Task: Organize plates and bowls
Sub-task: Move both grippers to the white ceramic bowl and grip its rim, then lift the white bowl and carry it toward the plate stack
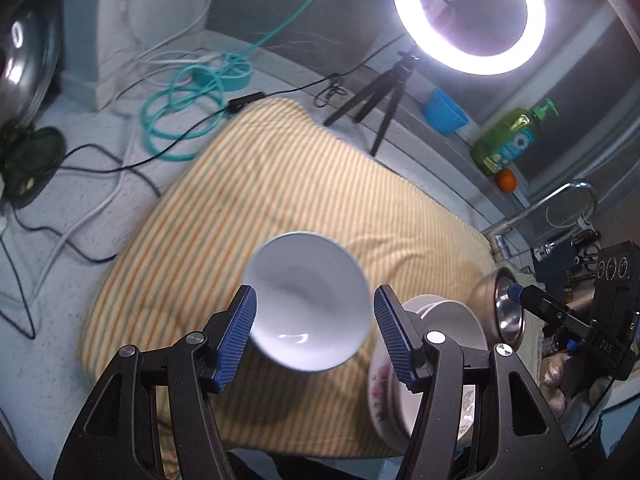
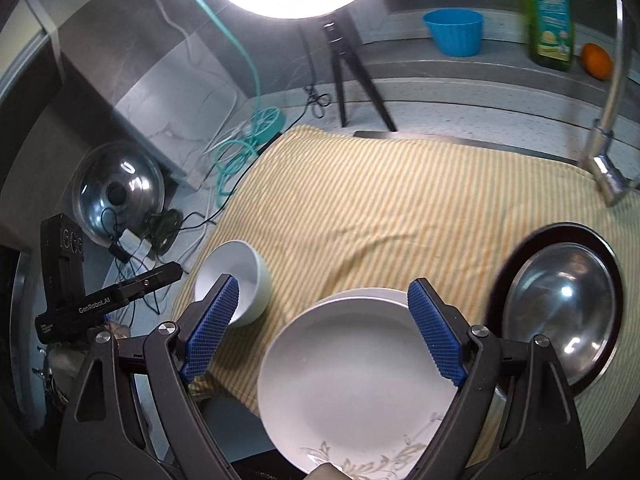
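I see the white bowl sitting on the striped cloth, tipped a little so its mouth faces my left gripper. The jaws stand wide on either side of it, and I cannot tell whether either pad touches the rim. From the right wrist view the same bowl rests near the cloth's left edge, well apart from the stack of plates under my right gripper, whose jaws are also spread wide and hold nothing. A steel bowl lies in a dark plate just to the right of the stack.

I judge the white bowl to be glazed ceramic: stiff, fairly light, slippery and quick to chip if dropped. Squeezing across the round wall would likely let it squirt out, so I would pinch the rim with 1 pad inside and 1 outside. The plates look heavier and flat against each other; I would take them by the edge. The soft cloth may slide or bunch underneath.
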The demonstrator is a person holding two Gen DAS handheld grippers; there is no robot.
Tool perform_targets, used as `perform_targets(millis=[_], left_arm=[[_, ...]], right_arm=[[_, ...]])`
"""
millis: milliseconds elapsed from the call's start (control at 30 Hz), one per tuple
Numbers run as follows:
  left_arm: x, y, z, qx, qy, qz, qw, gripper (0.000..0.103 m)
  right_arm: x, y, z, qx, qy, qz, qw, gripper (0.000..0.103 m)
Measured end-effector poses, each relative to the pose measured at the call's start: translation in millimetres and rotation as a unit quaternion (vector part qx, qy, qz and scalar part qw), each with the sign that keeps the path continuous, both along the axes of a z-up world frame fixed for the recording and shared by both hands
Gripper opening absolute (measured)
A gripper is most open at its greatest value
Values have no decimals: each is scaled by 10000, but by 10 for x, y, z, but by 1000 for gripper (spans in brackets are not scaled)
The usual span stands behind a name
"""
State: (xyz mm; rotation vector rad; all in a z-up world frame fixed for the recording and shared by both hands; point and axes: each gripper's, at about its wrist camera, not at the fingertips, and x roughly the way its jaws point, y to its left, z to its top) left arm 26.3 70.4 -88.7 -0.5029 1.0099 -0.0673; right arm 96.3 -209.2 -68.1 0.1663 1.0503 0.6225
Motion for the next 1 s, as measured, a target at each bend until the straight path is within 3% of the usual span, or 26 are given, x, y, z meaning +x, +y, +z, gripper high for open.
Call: perform_targets(millis=[267, 433, 533, 600, 1000], left_arm=[[-127, 194, -141, 7, 113, 126, 9999, 58], [-111, 245, -234, -61, 169, 57, 9998, 38], [-92, 269, -301, -181, 221, 30, 9996, 34], [-75, 276, -329, -228, 231, 10, 9995, 31], [85, 329, -521, -389, 398, -109, 9984, 20]], right_arm=[[12, 499, -190, -82, 209, 420, 9989, 88], [19, 738, -338, -177, 361, 665, 9970, 72], [41, 867, -470, -212, 564, 739, 9954, 54], [65, 921, -569, -225, 697, 741, 9946, 48], [157, 1109, -824, -330, 1008, 695, 9919, 23]])
